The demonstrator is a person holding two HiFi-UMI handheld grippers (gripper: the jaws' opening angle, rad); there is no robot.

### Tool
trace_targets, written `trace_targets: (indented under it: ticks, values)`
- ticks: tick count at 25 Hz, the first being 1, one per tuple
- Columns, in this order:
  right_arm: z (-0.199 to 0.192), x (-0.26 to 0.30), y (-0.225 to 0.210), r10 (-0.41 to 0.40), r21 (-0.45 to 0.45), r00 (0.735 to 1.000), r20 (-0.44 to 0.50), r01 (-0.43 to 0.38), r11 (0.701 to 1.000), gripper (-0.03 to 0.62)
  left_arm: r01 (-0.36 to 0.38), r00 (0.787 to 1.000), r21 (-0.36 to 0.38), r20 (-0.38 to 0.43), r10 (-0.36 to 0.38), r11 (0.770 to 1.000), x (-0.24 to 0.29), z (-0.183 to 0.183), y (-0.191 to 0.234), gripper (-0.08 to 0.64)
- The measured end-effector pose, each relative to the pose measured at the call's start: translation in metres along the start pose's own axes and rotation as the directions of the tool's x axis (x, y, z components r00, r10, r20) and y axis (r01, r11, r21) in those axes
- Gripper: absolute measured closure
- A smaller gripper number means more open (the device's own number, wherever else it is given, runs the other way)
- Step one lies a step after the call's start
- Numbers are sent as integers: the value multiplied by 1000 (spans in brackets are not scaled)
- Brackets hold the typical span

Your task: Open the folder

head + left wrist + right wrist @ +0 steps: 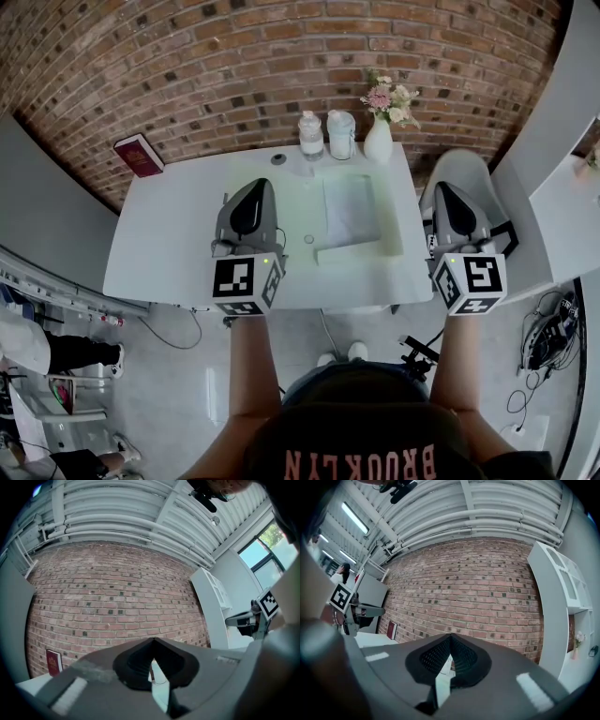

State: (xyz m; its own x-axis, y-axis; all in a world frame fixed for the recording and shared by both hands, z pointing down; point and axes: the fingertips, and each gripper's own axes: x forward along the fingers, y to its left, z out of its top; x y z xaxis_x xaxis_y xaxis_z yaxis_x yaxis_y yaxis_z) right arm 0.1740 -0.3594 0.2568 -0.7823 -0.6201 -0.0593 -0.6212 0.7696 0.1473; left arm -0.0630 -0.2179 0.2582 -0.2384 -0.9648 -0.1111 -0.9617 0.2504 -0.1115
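A pale translucent folder (350, 208) lies flat and closed on the white table (169, 244), right of centre, with a white strip along its near edge. My left gripper (255, 187) hovers level over the table just left of the folder, apart from it; its jaws meet at the tip (153, 644), shut and empty. My right gripper (446, 189) is held past the table's right edge, above a white chair (473, 169), also shut with nothing in it (450, 639). Neither touches the folder.
At the table's back edge stand two lidded jars (310, 136) and a white vase of flowers (379, 139). A red book (139, 155) leans on the brick wall at the back left. White shelving (562, 606) stands on the right.
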Motion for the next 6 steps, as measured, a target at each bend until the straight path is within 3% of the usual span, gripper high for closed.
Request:
trace_targets:
  ticks: [6]
  values:
    - [-1,-1,-1,-11,5,1000,-1,11,1000,595,12,1000,0,-6,-12,1000,1,-3,-2,563]
